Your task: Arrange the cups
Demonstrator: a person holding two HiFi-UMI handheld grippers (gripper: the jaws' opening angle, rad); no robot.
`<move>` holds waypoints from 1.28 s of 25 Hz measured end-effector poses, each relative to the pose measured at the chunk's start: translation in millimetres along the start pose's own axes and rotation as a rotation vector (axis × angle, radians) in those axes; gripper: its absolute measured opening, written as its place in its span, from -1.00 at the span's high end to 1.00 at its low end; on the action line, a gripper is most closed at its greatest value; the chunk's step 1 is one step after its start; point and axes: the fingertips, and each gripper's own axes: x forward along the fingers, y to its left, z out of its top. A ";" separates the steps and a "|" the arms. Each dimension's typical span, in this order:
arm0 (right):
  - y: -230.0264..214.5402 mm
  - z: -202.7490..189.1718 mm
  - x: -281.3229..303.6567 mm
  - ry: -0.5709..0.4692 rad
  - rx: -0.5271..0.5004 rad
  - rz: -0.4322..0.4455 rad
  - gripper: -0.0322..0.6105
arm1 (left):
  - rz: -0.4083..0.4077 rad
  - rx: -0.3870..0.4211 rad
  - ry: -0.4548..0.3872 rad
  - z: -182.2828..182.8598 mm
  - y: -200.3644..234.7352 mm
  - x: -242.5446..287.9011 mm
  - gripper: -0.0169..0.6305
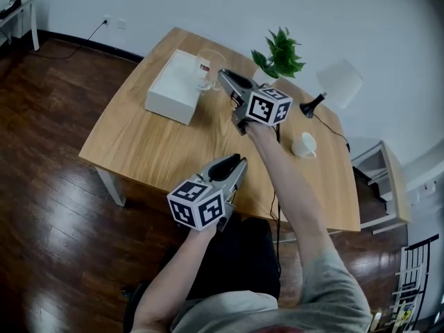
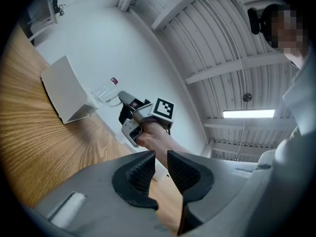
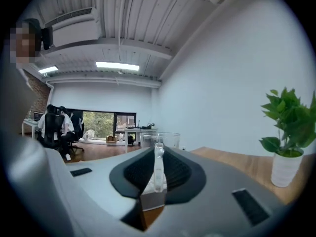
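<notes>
The right gripper [image 3: 158,174] is closed tight on the thin handle of the glass cup [image 1: 210,65], which sits just beyond its fingertips near the white box [image 1: 172,89]; the cup looks light, rigid, slick and breakable, best gripped by that handle, while the left gripper [image 2: 160,164] stands slightly parted and empty.

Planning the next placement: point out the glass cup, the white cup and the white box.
glass cup [image 1: 211,70], head view, on its clear side wall.
white cup [image 1: 304,146], head view, middle of its body.
white box [image 1: 173,85], head view, middle of its top face.
</notes>
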 end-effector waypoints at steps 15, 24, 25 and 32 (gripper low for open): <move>-27.7 -12.4 91.6 0.027 -0.076 -0.019 0.70 | -0.012 -0.095 -0.034 5.5 4.9 -2.0 0.74; -31.4 -27.7 90.6 0.123 -0.109 -0.072 0.22 | -0.027 -0.104 -0.042 9.4 6.3 -8.6 0.74; -31.2 -29.6 81.4 0.129 -0.092 -0.075 0.11 | -0.029 -0.103 -0.041 9.3 5.7 -8.1 0.74; 25.9 -46.9 -48.2 0.127 -0.085 0.058 0.30 | -0.042 -0.043 -0.005 6.6 -3.4 -7.8 0.74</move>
